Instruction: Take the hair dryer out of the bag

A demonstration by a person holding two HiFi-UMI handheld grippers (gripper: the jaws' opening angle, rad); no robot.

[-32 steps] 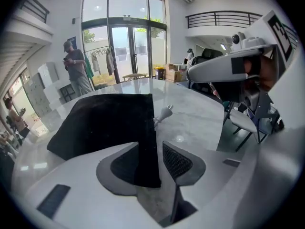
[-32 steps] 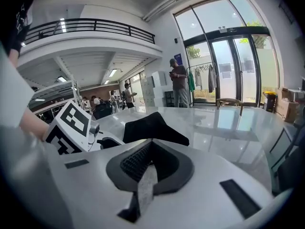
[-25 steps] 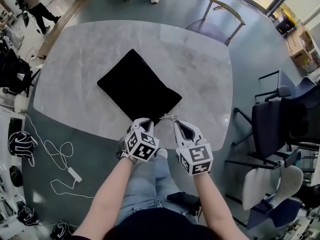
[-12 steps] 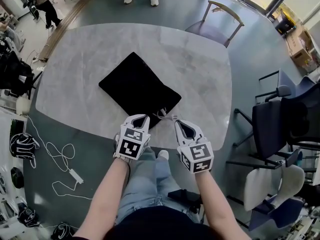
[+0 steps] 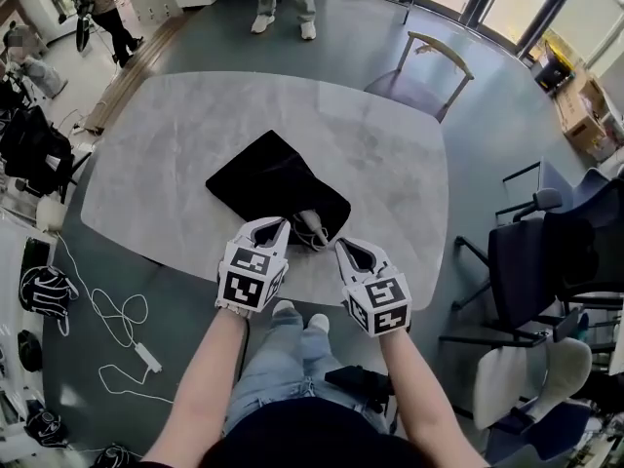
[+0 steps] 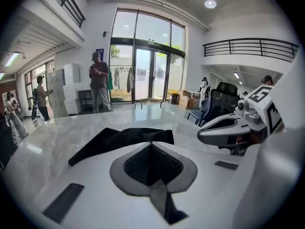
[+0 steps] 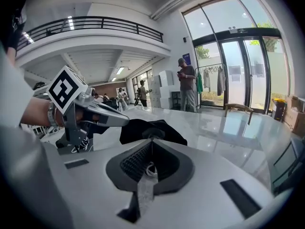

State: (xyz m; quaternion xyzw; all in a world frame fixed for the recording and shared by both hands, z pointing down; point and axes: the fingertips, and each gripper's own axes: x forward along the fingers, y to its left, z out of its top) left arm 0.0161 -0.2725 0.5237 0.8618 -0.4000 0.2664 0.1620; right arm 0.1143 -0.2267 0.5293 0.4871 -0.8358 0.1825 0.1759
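Left gripper (image 5: 279,225), closed on the bag (image 5: 261,178) at its near edge, is holding the mouth up; right gripper (image 5: 342,246), closed and empty, is hovering alongside and should next open to reach inside

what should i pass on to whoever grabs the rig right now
Left tongs: shut on the near edge of the bag.
Right tongs: shut, with a white cord between them.
The bag lies on the table, mouth toward you.
Done: bag gripped at its mouth; no dryer in sight yet.
To do: open the mouth and pull the dryer out.
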